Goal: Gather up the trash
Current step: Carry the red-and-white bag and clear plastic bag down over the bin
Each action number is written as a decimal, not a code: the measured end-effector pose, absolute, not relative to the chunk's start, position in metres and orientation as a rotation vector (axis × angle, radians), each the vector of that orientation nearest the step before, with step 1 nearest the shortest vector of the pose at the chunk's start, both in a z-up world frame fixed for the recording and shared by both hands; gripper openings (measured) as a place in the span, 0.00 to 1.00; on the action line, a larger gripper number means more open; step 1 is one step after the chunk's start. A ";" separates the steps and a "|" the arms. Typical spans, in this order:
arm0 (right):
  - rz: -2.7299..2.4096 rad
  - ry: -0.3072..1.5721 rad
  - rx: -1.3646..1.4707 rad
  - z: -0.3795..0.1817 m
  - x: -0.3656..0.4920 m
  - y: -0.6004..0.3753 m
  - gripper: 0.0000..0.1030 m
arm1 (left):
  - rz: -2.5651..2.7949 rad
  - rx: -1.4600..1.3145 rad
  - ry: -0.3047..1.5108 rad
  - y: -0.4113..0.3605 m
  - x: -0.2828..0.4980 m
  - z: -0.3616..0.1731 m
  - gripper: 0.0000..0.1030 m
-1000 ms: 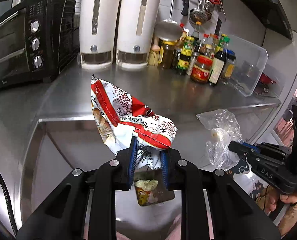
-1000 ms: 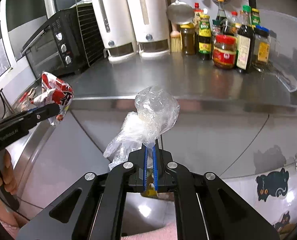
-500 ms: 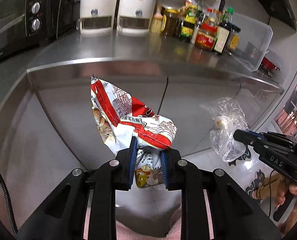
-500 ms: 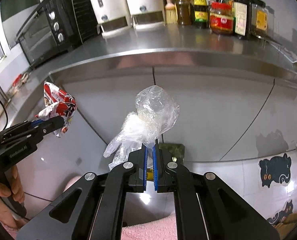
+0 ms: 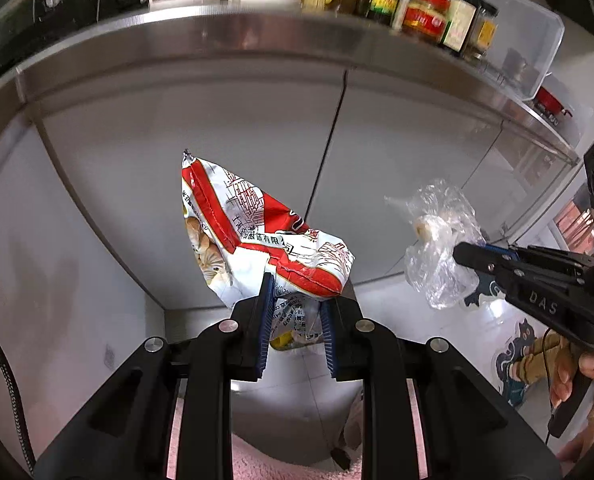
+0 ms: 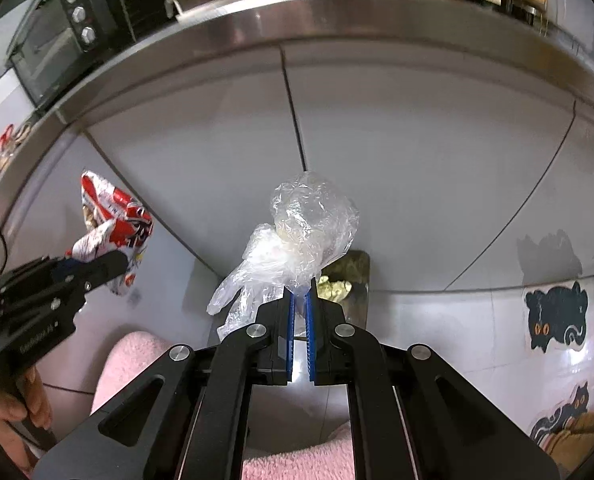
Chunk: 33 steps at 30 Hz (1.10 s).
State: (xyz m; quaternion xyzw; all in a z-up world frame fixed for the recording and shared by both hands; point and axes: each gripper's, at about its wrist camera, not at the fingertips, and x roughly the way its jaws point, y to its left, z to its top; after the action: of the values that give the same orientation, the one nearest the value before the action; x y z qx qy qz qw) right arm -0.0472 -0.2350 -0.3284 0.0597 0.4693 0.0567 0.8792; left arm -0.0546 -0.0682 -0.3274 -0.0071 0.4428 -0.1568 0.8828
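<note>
A crumpled red-and-white snack wrapper stands up between the pads of my left gripper, which is shut on its lower end. My right gripper is shut on a clear plastic bag with a thin glove-like piece hanging to its left. Each gripper shows in the other's view: the right gripper with the clear bag, the left gripper with the wrapper. Low behind the clear bag sits a dark bin with yellowish scraps in it. Both grippers hang in front of the cabinet doors, below the counter.
The steel counter edge runs overhead, with sauce bottles, a clear plastic box and a black oven on it. Grey cabinet doors stand ahead. Fluffy pink footwear and cat stickers lie on the white floor.
Both grippers have sunk from counter height to in front of the cabinet doors, tilting further down. The wrapper and the clear bag stay gripped as before.
</note>
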 end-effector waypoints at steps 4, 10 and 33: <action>0.104 1.038 0.142 -0.358 -0.029 -0.241 0.06 | -0.318 -0.008 0.968 -0.071 -0.046 -0.353 0.20; 0.089 1.106 0.176 -0.394 -0.006 -0.254 0.06 | -0.292 -0.006 1.029 -0.070 -0.029 -0.388 0.20; 0.079 1.248 0.239 -0.469 0.057 -0.260 0.06 | -0.308 0.020 1.198 -0.091 0.028 -0.485 0.20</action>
State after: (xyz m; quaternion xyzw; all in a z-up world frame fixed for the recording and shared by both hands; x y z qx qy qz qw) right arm 0.0568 -0.2603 -0.4691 0.1114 0.5829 0.0370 0.8041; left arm 0.0280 -0.0912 -0.4847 0.0092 0.5616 -0.1444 0.8147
